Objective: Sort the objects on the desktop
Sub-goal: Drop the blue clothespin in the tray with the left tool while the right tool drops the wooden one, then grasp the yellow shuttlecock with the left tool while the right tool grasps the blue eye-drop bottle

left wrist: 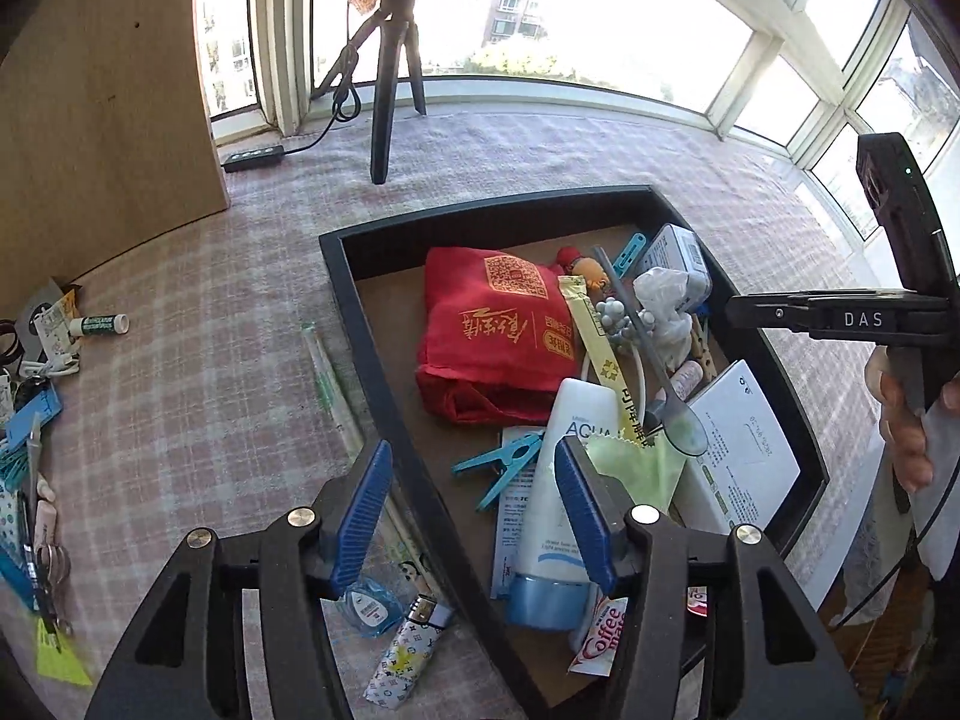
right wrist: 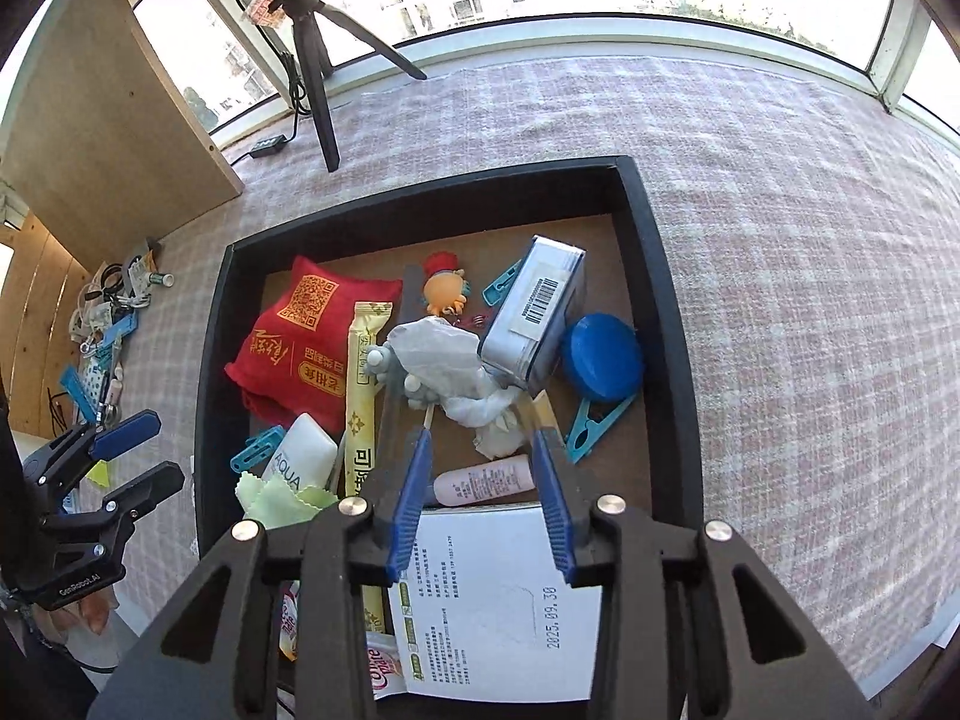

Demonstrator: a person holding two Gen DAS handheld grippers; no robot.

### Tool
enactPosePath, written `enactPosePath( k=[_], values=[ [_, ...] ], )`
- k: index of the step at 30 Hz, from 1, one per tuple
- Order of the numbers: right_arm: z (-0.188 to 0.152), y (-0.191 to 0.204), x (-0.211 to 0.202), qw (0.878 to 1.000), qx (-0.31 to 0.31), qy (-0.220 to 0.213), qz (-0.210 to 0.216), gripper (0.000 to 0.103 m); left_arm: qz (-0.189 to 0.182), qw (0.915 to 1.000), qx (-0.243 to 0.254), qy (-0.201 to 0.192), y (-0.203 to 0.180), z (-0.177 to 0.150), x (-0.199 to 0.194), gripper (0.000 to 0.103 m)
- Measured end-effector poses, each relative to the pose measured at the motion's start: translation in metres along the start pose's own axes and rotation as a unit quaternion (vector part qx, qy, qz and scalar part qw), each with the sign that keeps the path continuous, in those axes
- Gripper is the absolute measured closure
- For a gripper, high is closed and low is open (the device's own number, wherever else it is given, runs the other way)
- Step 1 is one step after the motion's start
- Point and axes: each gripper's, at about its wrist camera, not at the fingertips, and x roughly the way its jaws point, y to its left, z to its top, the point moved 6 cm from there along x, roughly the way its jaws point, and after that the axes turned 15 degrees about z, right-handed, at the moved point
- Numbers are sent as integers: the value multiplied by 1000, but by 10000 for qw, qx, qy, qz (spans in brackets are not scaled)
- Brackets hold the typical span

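Observation:
A black tray (left wrist: 384, 396) (right wrist: 660, 324) holds a red pouch (left wrist: 498, 324) (right wrist: 306, 342), a white AQUA tube (left wrist: 564, 498) (right wrist: 303, 450), a pink tube (right wrist: 486, 480), a white box (left wrist: 747, 450) (right wrist: 492, 600), a grey box (right wrist: 540, 312), a blue round case (right wrist: 603, 357), clothes pegs and sachets. My left gripper (left wrist: 474, 510) is open and empty, straddling the tray's left wall. My right gripper (right wrist: 486, 492) is open and empty above the pink tube. The left gripper also shows in the right wrist view (right wrist: 129, 456).
Loose items lie on the checked cloth left of the tray: a lighter (left wrist: 408, 654), a floss case (left wrist: 369, 600), wrapped chopsticks (left wrist: 327, 384), a lip balm (left wrist: 99, 325), keys and tags (left wrist: 30, 468). A tripod (left wrist: 390, 66) and wooden panel (left wrist: 102, 102) stand behind.

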Motion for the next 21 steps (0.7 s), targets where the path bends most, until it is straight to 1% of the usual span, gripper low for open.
enactPosePath(
  k=[5, 8, 11, 16, 21],
  values=[
    [1, 27, 10, 9997, -190, 66, 111, 68, 158, 9978, -634, 119, 53, -14, 1, 50],
    [-3, 50, 19, 9990, -385, 177, 164, 68, 324, 9960, -821, 148, 83, -31, -3, 50],
    [-7, 79, 28, 9972, -629, 292, 286, 68, 572, 9928, -1026, 218, 120, -52, -8, 50],
    [-17, 135, 50, 9920, -1022, 549, 505, 68, 903, 9827, -1587, 314, 186, -94, -23, 50],
    [-31, 192, 82, 9825, -1494, 890, 668, 68, 1278, 9708, -1995, 364, 242, -135, -38, 50]
  ],
)
